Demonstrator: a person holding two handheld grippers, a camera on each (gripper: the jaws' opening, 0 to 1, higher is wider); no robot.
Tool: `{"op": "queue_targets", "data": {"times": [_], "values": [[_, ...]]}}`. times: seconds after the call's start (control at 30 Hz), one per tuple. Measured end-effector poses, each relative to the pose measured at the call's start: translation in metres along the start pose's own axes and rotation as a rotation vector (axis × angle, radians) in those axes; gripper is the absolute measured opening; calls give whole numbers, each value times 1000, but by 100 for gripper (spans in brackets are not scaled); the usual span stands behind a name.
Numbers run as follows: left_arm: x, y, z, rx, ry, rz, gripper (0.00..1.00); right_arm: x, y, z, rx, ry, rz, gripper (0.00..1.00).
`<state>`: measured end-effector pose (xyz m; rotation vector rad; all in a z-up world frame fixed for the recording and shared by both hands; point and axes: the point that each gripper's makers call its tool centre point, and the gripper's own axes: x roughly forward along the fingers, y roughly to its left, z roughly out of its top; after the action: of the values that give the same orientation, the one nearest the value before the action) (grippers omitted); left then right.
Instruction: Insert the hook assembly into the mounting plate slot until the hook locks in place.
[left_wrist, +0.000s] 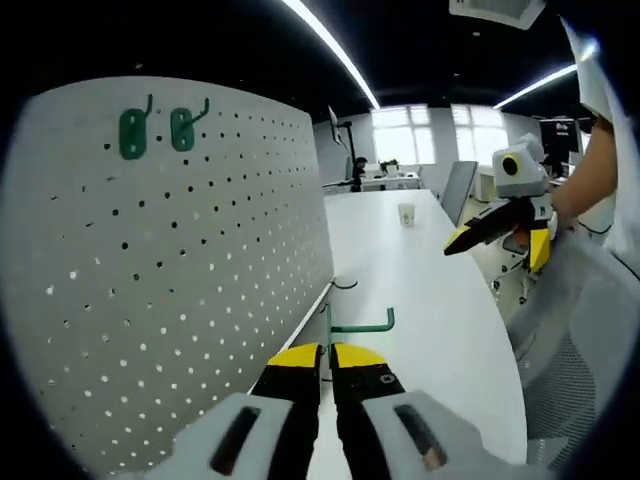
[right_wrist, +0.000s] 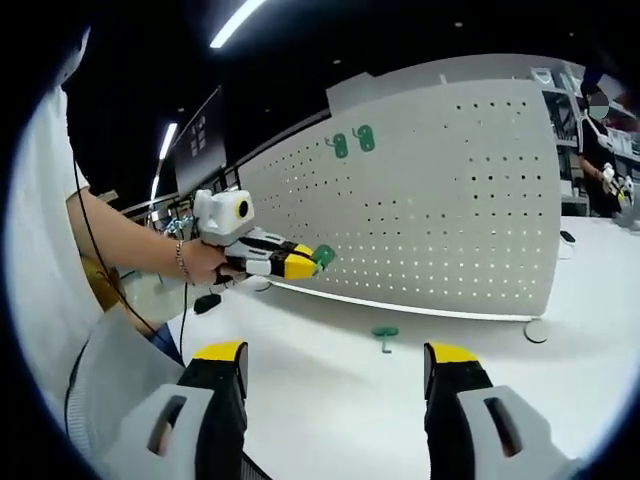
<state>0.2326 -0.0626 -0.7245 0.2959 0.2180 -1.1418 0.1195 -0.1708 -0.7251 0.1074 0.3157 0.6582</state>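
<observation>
Pegboard (left_wrist: 170, 290): white perforated mounting plate, upright on the white table (left_wrist: 420, 300); takes up the left side of the left gripper view, the upper right of the right gripper view
Mounted hooks (left_wrist: 155, 130): two green hooks side by side near the pegboard's top edge; also seen in the right gripper view, upper middle of the board
Left gripper (left_wrist: 327, 362): jaws drawn narrow, clamped on the back plate of a green hook (left_wrist: 362, 325); hook arm sticks out to the right, just off the board's lower edge. In the right gripper view a hand holds this gripper in front of the board with a green piece at its yellow tips
Loose hook (right_wrist: 384, 335): green, lying on the table near the foot of the board, between the right gripper's jaws in that view
Right gripper (right_wrist: 335, 365): jaws spread wide, nothing between them; raised above the table, well apart from the board
Cup (left_wrist: 406, 214): small, pale, far down the table
</observation>
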Motion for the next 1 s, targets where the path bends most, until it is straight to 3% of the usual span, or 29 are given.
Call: {"op": "queue_targets", "data": {"times": [0.3, 1.0], "values": [[-20, 1, 15, -41, -74, 69, 4, 5, 3, 2, 11, -10, 13, 69], [-63, -10, 47, -63, -203, 142, 4, 7, 7, 3, 30, -20, 27, 69]]}}
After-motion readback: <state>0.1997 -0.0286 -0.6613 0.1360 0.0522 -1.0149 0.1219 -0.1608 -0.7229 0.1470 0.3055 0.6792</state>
